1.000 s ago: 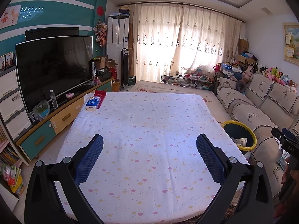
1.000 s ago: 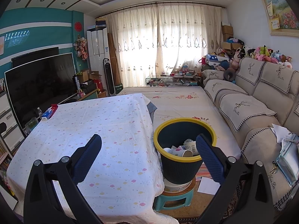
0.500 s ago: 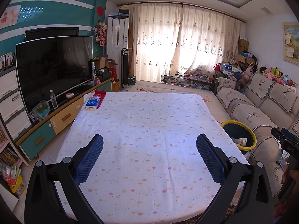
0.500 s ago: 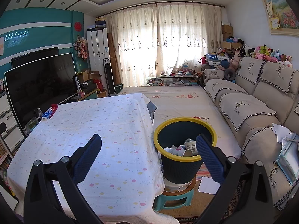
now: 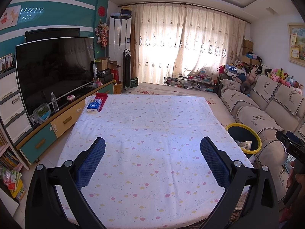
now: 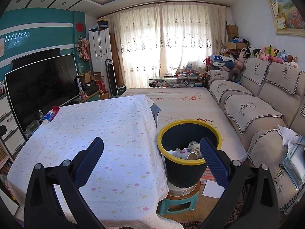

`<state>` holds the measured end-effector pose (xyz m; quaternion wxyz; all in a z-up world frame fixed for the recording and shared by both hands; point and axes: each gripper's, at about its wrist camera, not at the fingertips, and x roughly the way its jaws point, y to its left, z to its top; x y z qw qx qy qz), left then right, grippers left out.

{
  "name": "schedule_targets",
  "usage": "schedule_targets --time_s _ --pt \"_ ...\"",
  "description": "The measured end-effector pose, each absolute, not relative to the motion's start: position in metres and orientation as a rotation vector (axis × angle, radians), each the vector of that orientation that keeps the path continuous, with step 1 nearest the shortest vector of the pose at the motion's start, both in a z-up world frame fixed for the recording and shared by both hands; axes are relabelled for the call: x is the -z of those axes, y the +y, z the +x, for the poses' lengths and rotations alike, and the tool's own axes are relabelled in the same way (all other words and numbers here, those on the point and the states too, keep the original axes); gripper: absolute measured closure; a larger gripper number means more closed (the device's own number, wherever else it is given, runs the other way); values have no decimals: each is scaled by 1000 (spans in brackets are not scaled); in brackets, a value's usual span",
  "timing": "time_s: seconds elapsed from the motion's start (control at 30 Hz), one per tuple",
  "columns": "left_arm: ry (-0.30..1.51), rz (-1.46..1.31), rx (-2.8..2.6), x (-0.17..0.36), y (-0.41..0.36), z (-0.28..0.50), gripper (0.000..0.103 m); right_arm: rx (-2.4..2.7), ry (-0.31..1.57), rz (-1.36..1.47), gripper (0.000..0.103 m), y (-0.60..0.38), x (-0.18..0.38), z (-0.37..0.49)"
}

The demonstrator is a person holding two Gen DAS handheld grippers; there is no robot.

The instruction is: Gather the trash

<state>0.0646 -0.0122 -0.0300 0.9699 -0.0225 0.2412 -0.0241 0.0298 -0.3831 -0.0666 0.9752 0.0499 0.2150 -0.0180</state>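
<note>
A dark bin with a yellow rim [image 6: 190, 131] stands on a small stool [image 6: 179, 200] to the right of the table and holds paper cups [image 6: 183, 155] and other trash. The bin also shows at the right of the left wrist view [image 5: 246, 127]. My left gripper [image 5: 152, 143] is open and empty above the near part of the table [image 5: 152, 114], which has a white patterned cloth. My right gripper [image 6: 151, 143] is open and empty, over the table's right edge beside the bin.
A blue tissue box [image 5: 94, 106] and a red item [image 5: 101, 96] lie at the table's far left corner. A TV [image 5: 55, 66] on a low cabinet stands to the left, a beige sofa [image 6: 266, 105] to the right. Paper [image 6: 212, 189] lies on the floor by the stool.
</note>
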Motion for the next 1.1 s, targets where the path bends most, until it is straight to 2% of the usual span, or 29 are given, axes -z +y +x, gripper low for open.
schedule_targets --time_s 0.77,0.93,1.1 --pt "535 -62 91 46 -12 102 5 17 487 85 7 -372 82 52" --pt "595 -53 82 52 -4 149 5 -20 506 50 7 -358 73 83" --pt "674 -45 8 78 23 243 5 -129 573 14 7 -318 72 164"
